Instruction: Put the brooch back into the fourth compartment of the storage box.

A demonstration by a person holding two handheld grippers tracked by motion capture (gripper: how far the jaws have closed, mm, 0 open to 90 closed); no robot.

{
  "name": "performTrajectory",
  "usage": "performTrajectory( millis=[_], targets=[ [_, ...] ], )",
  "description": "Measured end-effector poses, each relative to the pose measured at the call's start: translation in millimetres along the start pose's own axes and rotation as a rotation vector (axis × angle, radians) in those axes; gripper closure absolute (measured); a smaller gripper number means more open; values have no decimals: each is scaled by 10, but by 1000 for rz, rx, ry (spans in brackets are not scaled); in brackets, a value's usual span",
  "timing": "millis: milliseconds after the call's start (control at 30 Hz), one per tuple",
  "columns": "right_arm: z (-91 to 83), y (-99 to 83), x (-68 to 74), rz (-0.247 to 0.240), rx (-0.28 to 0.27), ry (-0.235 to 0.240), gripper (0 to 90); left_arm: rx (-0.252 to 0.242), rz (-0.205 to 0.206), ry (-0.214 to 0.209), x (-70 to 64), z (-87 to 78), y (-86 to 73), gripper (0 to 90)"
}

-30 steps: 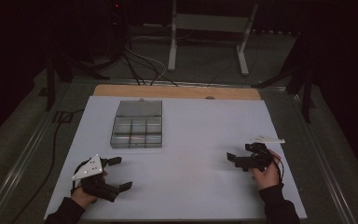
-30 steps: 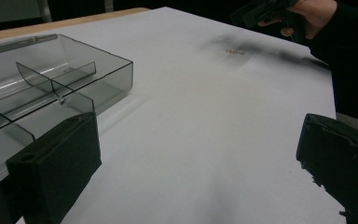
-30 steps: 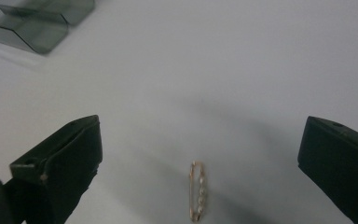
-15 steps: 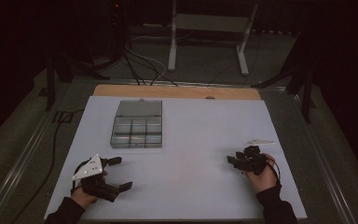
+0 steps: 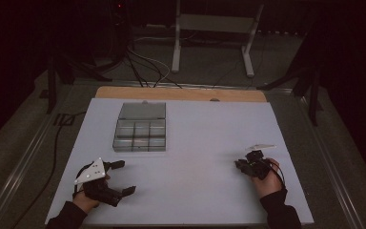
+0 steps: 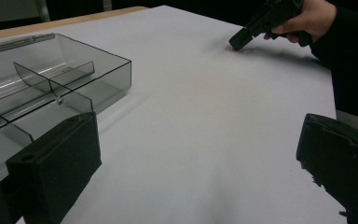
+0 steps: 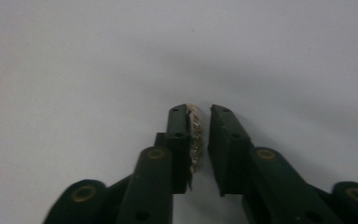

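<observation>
The right gripper (image 7: 199, 114) points down at the white desk (image 5: 205, 143), its jaws drawn nearly together with a narrow gap left between them; a small, pale, rough-textured strip (image 7: 195, 135) lies against the inner face of one jaw, and whether the other jaw touches it cannot be told. In the left gripper view this gripper (image 6: 240, 39) has its tip touching or just above the desk surface, with the hand (image 6: 307, 18) wrapped around its body. In the high view it sits near the desk's right front (image 5: 248, 164). The left gripper (image 5: 121, 177) rests at the left front of the desk with its jaws wide apart and nothing between them. Just beyond it, a clear divided box (image 5: 139, 129) lies open on the desk, well apart from the right gripper.
</observation>
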State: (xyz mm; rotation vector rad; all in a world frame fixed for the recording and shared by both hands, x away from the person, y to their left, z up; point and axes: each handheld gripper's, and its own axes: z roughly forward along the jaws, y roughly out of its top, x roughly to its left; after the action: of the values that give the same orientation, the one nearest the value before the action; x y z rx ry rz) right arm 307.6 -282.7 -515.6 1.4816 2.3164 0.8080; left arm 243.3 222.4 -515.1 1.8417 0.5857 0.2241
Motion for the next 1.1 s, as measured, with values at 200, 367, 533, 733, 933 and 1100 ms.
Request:
performTrajectory(
  millis=[200,367,533,733,933,1100],
  targets=[
    [7,-1,7,27,5,-15,850,2,2,0,-4,3,2,13],
    [-8,4,12,29,2,-12,856,3,3,-1,-2,6,1,13],
    [-79,25,9,32,-27,-6,856,10,5,3,-3,10,0,13],
    [-135,57,35,35,-47,10,856,8,5,3,-4,10,4,13],
    [-169,121,112,23,-61,36,856,10,4,6,2,16,4,13],
    [-168,203,201,8,-73,62,856,11,9,5,-7,19,3,13]
  ],
)
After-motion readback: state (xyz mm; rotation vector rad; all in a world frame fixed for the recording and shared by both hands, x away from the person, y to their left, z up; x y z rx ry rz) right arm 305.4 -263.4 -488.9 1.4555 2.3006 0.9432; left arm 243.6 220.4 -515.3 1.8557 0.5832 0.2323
